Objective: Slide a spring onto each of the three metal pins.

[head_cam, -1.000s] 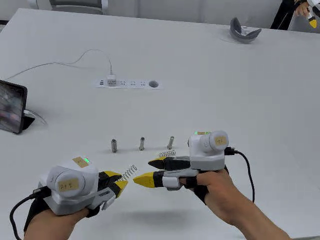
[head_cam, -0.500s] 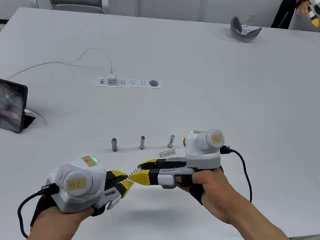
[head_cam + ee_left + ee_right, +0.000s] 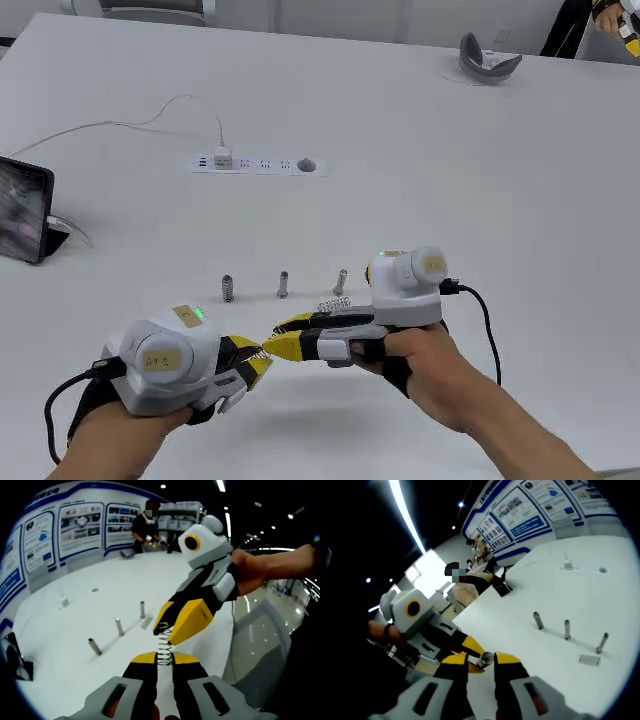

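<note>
Spring [image 3: 164, 641], base clamped in left gripper [image 3: 164, 658] jaws, tip between right gripper [image 3: 480, 658] jaws.

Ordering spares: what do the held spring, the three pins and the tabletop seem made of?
Held spring: thin coiled wire, silvery and glinting, likely steel. Three pins: grey metal posts with a dull sheen, probably steel or aluminium. Tabletop: smooth matt white surface, perhaps laminate; the core cannot be told.

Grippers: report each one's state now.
Left gripper: shut on the spring.
Right gripper: open, jaws straddling the spring's free end.
</note>
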Motion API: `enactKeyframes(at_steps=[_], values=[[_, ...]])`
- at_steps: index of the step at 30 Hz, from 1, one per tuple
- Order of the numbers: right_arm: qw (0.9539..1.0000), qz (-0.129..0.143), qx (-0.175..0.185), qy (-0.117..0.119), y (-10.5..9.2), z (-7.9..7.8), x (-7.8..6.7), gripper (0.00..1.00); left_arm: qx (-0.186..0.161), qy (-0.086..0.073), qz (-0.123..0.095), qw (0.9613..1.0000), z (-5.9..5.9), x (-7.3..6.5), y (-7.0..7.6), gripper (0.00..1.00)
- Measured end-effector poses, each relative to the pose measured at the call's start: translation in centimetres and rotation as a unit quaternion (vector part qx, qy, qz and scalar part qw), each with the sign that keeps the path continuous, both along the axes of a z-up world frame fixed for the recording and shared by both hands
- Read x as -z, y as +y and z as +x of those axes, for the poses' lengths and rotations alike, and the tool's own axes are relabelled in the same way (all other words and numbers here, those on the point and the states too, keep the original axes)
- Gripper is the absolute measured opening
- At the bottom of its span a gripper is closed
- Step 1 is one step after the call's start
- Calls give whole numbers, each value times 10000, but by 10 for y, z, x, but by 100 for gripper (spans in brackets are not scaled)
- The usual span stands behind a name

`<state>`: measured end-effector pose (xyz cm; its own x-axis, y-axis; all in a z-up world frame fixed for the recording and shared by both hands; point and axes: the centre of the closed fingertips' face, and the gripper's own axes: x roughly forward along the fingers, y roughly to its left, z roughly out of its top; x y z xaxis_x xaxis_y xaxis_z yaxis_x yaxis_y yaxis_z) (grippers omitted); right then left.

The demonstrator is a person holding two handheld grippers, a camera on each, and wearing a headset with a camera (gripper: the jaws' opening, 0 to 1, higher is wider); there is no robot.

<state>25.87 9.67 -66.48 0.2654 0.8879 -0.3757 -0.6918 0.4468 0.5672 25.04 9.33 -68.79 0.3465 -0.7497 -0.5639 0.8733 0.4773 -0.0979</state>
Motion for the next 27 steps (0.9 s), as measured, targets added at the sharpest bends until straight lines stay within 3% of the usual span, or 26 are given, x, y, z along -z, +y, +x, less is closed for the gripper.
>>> enactKeyframes(at_steps=[4,10,16,21,24,26,27], values=[[9994,-242,-185,-190,-2,2,1,14,138,-34,-34,9999,0,-3,-4,10],[9980,-303,-457,-306,-3,3,-6,12,238,-120,-76,9996,4,-7,-7,10],[9902,-735,-1011,-630,-7,1,-10,12,400,-170,-105,9990,6,-11,-14,10],[9809,-1027,-1423,-836,-9,-3,-13,12,613,-294,-21,9977,4,-14,-20,10],[9666,-1387,-1836,-1130,-11,-5,-15,12,713,-310,-72,9969,3,-18,-23,10],[9582,-1602,-2056,-1181,-13,-8,-11,13,789,-356,-42,9962,2,-19,-24,10],[9505,-1785,-2208,-1263,-15,-9,-9,13,851,-419,11,9955,2,-20,-24,10]])
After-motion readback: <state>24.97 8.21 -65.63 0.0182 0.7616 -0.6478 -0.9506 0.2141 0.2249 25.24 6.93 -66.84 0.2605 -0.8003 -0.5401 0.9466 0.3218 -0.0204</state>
